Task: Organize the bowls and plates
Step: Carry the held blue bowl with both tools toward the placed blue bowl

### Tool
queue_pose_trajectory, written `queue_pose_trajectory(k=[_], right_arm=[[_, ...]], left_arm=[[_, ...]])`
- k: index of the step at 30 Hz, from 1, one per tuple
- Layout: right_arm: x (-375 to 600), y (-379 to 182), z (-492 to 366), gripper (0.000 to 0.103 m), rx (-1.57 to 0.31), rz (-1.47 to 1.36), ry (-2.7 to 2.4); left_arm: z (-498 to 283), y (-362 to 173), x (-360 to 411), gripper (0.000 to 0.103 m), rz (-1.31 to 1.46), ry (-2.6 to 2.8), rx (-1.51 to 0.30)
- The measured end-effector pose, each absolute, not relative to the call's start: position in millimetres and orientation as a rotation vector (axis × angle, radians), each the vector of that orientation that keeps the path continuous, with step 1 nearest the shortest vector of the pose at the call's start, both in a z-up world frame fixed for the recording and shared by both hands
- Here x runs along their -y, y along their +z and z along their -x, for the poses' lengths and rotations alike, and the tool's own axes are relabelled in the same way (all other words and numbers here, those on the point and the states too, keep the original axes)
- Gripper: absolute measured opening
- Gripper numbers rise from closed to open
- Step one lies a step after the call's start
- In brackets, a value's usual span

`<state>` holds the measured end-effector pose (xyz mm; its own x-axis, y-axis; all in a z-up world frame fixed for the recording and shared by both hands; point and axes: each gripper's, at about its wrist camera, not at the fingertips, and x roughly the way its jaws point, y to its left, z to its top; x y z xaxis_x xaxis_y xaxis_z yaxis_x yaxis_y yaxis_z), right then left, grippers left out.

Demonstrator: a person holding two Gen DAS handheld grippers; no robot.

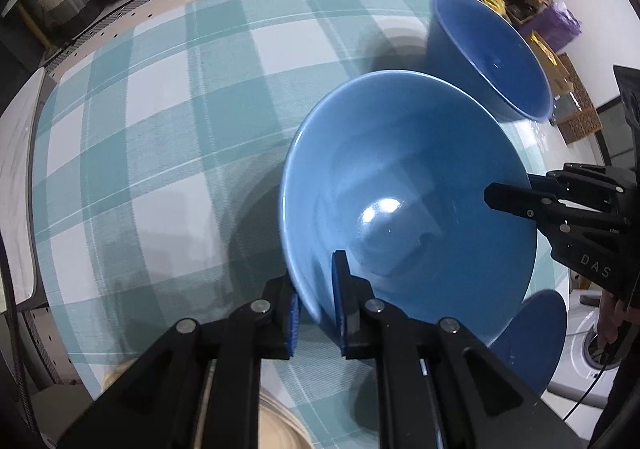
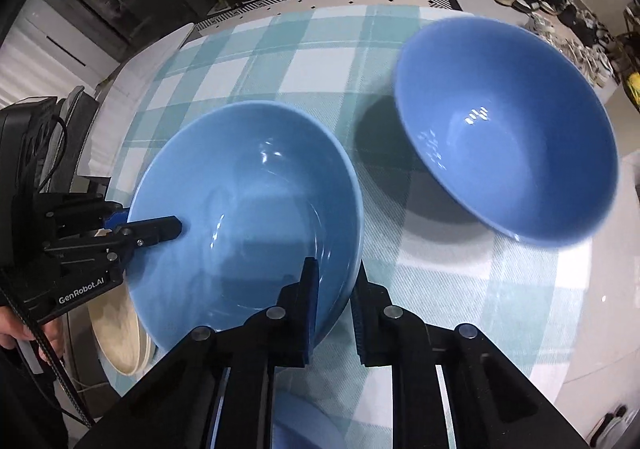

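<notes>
- Near blue bowl point(image 1: 408, 209) sitting on the teal-and-white checked tablecloth point(image 1: 160, 129), toward the side closest to both cameras, mouth facing up.
- Left gripper point(image 1: 316, 313) pinching that bowl's rim, one blue pad inside the wall and one outside, fingers pressed nearly together on it.
- Right gripper point(image 2: 336, 309) clamped on the same bowl at another spot on the rim, same deal: one pad inside, one outside, squeezed tight on the wall.
- So two grips on one bowl, on roughly opposite sides; right one also visible reaching over the rim in the left view.
- Second blue bowl point(image 2: 508, 129) further back and off to the side, near the cloth's far edge, apart from the held one, mouth up too; looks tilted, but can't tell past the fisheye warp.
- Round bowls, so no real long axis to speak of.
- Loads of bare cloth open across the far and left part of the table.
- Pale cream plate point(image 2: 120, 333) poking out under the near bowl's edge, close to the table edge.
- Another blue dish point(image 1: 532, 333) peeking out just behind the held bowl.
</notes>
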<state>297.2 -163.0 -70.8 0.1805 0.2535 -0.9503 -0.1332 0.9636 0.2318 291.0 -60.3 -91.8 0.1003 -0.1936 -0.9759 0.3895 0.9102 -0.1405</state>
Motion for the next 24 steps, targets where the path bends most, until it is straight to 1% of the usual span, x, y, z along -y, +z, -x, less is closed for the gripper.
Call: queue_pose_trajectory(k=[6,7,9,10,11,13,18,21,24], right_arm=[[177,-71,-280,0.015,-1.369,-0.104,0.263],[179,-71,-279,0.015,-1.37,-0.109,0.265],[183,-72,-279,0.015,-1.37,-0.14,0.268],[185,-73,-279,0.016,-1.369,-0.152,0.271],[186,-73,-279,0.016,-1.367,-0.161,0.271],[185,-75,-280,0.016,-1.365,-0.157,0.268],[180,-80,-281,0.016,-1.368,-0.138,0.271],[183,-82,-284,0.016,-1.369,-0.18,0.256],[187,-73,-284,0.015,-1.339,-0.192,0.23]], left_arm=[[-275,-93,76,0.014,-0.217,-0.445,-1.378],[-274,-93,77,0.017,-0.226,-0.439,-1.369],[-274,-93,76,0.017,-0.219,-0.427,-1.358],[-274,-93,76,0.02,-0.212,-0.427,-1.354],[-274,-94,76,0.025,-0.207,-0.431,-1.354],[-274,-96,77,0.027,-0.208,-0.431,-1.358],[-275,-97,77,0.027,-0.218,-0.435,-1.348],[-276,-95,75,0.025,-0.192,-0.447,-1.352],[-276,-91,75,0.025,-0.193,-0.435,-1.343]])
